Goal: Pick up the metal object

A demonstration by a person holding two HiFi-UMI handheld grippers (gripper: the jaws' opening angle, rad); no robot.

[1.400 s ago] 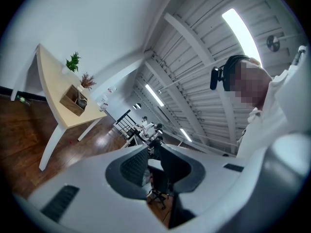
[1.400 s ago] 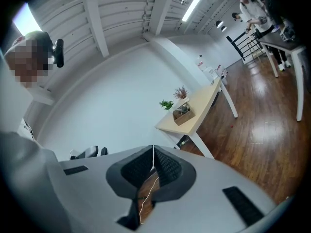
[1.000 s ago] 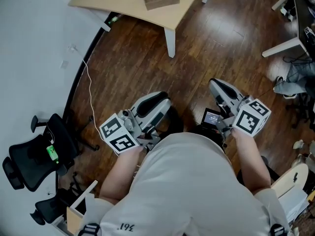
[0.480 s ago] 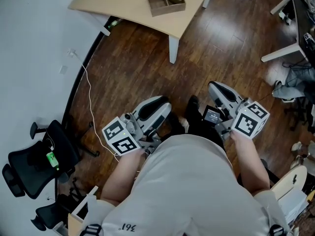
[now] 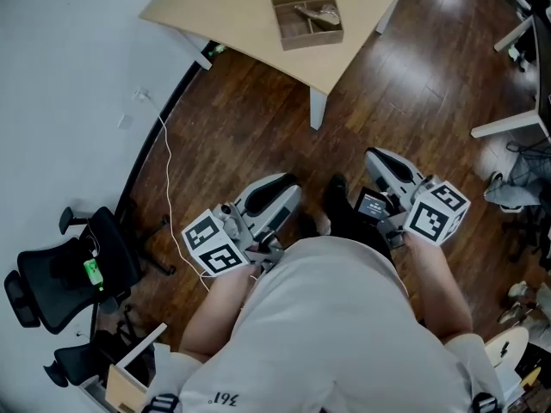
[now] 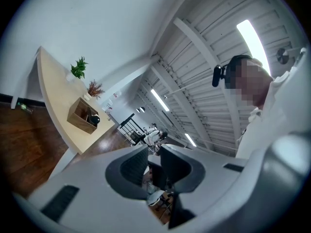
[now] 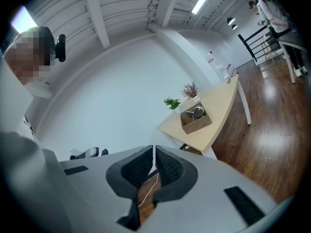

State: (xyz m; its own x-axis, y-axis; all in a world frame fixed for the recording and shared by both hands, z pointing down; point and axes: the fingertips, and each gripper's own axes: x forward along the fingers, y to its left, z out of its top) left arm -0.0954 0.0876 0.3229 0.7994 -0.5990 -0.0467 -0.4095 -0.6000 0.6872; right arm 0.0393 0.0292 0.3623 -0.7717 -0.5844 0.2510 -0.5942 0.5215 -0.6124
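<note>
A metal object [image 5: 317,12] lies in a small wooden box [image 5: 307,33] on a light wooden table [image 5: 241,11] at the top of the head view, far ahead of both grippers. I see the box [image 7: 196,120] with the metal object [image 7: 197,112] in the right gripper view too. In the left gripper view the box [image 6: 82,115] shows dark contents. My left gripper [image 5: 288,181] is held over the floor in front of the person's body, its jaws [image 6: 154,152] apart with nothing between them. The right gripper [image 5: 372,155] is beside it, jaws [image 7: 154,149] closed together and empty.
The floor is dark wood. A black office chair [image 5: 60,274] stands at lower left by the white wall. A white cable [image 5: 164,162] trails along the floor. The table's white leg [image 5: 318,108] stands ahead. Two small plants [image 7: 171,102] sit on the table's far end. Another white desk [image 5: 516,123] is at right.
The table and box have slid down and right in the head view, so they are nearer. Both grippers keep the same pose in front of the body.
</note>
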